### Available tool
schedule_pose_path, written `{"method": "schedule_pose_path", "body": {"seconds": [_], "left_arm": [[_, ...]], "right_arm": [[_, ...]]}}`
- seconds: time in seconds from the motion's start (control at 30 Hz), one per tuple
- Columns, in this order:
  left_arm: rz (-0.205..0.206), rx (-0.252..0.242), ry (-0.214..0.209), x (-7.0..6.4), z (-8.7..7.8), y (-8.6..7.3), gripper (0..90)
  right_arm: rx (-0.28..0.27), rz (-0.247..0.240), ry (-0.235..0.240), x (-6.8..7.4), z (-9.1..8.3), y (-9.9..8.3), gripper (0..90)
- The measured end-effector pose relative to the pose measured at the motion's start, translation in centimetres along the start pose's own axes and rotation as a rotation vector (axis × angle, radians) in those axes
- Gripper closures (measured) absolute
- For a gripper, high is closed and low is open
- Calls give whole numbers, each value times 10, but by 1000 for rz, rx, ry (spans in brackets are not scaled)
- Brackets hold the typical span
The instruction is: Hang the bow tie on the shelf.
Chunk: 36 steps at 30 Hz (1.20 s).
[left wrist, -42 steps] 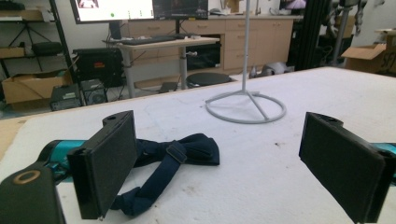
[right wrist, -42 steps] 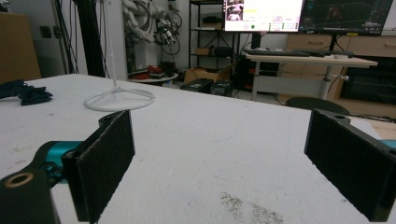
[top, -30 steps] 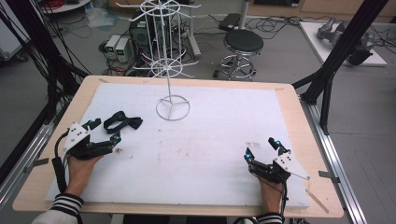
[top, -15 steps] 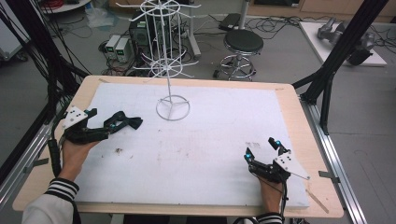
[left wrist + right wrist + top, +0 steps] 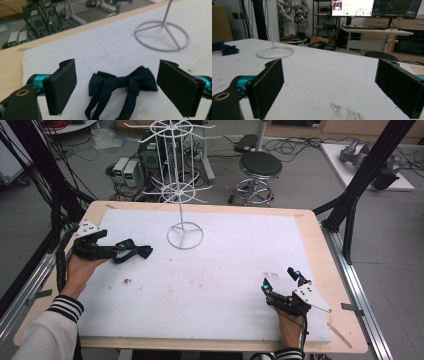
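The navy bow tie [image 5: 122, 83] is seen lying flat on the white table [image 5: 225, 265], framed by the spread jaws of the left gripper [image 5: 117, 87], judged light and limp, best pinched at its knot; the right gripper [image 5: 281, 282] is rested released, nothing held.

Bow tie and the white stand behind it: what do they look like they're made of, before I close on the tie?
Bow tie: dark navy woven fabric, matte, probably; it folds softly and its straps lie limp.
Stand: thin white-coated wire, likely metal; slim rod, ring base and spokes with an even, slightly glossy finish.
Left gripper fingers: black pads, seemingly foam or rubber, with a fine grainy surface.
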<state>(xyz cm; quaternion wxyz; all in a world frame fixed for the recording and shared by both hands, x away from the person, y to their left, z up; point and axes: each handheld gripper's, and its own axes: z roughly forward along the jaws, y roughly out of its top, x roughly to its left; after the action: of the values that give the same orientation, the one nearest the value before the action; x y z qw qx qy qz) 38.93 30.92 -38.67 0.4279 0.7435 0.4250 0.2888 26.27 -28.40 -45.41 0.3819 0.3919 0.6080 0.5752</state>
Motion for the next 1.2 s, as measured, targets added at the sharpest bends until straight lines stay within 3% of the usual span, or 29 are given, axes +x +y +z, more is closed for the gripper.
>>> {"method": "schedule_pose_path", "body": {"seconds": [0.6, 0.63, 0.97, 1.2], "left_arm": [[28, 210, -2, 17, 29, 2, 227], [33, 239, -3, 19, 32, 1, 228], [29, 338, -19, 25, 46, -1, 269], [22, 376, -25, 26, 52, -2, 280]], "right_arm": [[-1, 2, 0, 0, 0, 0, 76], [-2, -1, 1, 0, 0, 0, 76], [-1, 6, 3, 0, 0, 0, 76], [-1, 7, 2, 0, 0, 0, 76]]}}
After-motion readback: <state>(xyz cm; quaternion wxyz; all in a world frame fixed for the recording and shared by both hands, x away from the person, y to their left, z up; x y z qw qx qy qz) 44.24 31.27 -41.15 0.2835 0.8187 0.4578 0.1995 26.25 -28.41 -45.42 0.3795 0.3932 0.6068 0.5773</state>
